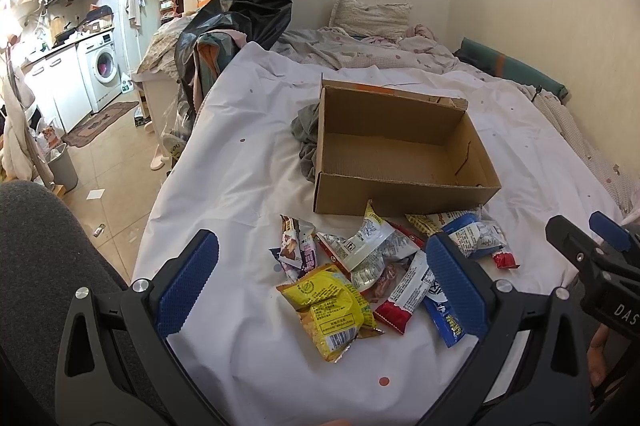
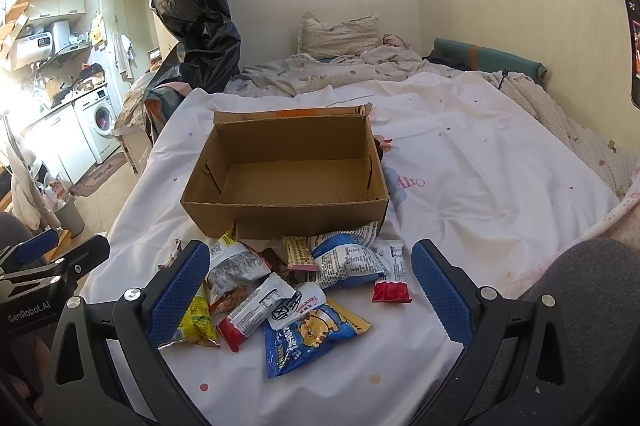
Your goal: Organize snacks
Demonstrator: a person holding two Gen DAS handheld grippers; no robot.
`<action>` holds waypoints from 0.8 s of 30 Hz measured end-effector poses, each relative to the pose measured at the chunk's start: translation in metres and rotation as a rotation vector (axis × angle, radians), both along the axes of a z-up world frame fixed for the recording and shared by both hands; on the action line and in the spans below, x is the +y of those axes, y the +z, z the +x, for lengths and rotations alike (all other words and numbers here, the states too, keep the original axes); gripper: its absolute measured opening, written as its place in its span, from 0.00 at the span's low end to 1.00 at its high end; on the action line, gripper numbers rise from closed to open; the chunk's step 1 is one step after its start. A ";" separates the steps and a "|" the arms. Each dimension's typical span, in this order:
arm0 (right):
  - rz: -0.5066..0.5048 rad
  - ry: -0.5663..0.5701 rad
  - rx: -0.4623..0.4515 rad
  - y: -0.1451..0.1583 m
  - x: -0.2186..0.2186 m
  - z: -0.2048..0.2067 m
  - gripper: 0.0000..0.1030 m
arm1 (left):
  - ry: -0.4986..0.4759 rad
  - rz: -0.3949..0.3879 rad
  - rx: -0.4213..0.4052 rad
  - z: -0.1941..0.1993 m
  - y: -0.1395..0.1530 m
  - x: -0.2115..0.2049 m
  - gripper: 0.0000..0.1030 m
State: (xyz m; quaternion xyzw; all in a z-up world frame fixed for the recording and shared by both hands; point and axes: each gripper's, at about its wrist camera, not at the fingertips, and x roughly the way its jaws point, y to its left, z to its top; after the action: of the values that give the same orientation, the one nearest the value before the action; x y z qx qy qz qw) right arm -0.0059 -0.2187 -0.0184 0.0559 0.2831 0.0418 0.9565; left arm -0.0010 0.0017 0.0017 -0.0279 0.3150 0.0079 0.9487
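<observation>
On the bed's white sheet (image 2: 460,185), one open cardboard box (image 2: 288,181) stands upright with nothing visible on its floor; a grey cloth (image 1: 306,141) lies bunched against its side. Just in front of the box, a loose heap of roughly ten snack packets (image 1: 384,258) lies partly overlapping: one yellow packet (image 1: 334,310), one blue bear-print packet (image 2: 308,334), one blue-and-white packet (image 2: 348,258), two red-ended white bars (image 2: 258,310) (image 2: 392,274), one beige bar (image 2: 299,253), one brown-and-purple packet (image 1: 296,246), the rest silver or half hidden. Left tool (image 1: 320,290): blue pads spread wide, hovering above the heap, gripping nothing. Right tool (image 2: 308,290): likewise spread wide above the heap and empty. Behind, one pillow (image 2: 340,33) rests at the wall, one black plastic bag (image 2: 192,5) hangs beside the bed, and one washing machine (image 1: 102,69) stands in the kitchen corner
</observation>
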 end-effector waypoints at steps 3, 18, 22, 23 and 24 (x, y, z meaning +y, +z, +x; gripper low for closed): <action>0.000 0.004 -0.002 0.000 0.001 -0.001 1.00 | -0.002 0.000 0.000 0.000 0.000 0.001 1.00; 0.024 -0.003 0.012 0.002 -0.001 -0.001 1.00 | -0.005 0.000 0.001 0.000 0.001 0.002 1.00; 0.024 -0.003 0.011 0.002 -0.002 -0.001 1.00 | -0.007 0.002 -0.001 0.000 0.001 0.001 1.00; 0.024 -0.003 0.011 0.002 -0.002 -0.001 1.00 | -0.007 0.004 -0.001 0.000 0.001 0.002 1.00; 0.024 -0.004 0.011 0.002 -0.002 0.000 1.00 | -0.006 0.001 -0.001 0.000 0.001 0.002 1.00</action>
State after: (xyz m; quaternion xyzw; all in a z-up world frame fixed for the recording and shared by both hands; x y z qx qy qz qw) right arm -0.0064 -0.2203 -0.0164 0.0684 0.2878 0.0429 0.9543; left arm -0.0009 0.0032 0.0023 -0.0265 0.3147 0.0053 0.9488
